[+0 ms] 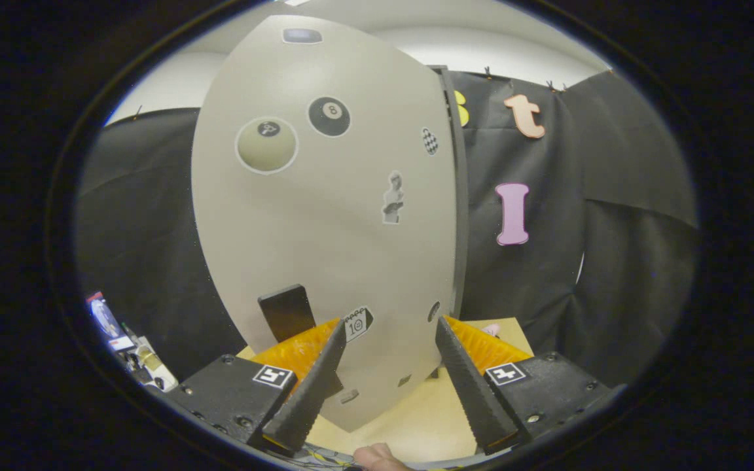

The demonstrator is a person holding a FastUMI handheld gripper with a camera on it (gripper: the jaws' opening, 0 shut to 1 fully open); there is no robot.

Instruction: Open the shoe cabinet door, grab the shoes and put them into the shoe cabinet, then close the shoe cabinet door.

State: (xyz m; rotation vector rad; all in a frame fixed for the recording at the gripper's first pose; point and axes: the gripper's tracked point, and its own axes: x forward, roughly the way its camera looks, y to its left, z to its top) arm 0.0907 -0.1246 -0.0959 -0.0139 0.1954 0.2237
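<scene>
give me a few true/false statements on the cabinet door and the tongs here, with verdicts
1. The tongs are open, with nothing pressed between the fingers. True.
2. The shoe cabinet door carries an eight-ball sticker. True.
3. A shoe is gripped between the fingers. False: the gap holds only the lower part of the door just ahead.
4. The door's black handle sits between the two fingers. False: it is beside the left finger, outside the gap.
5. A pale wooden surface lies under the door. True.
6. The door is plain, with no stickers. False: it carries several, including a statue bust sticker.
</scene>
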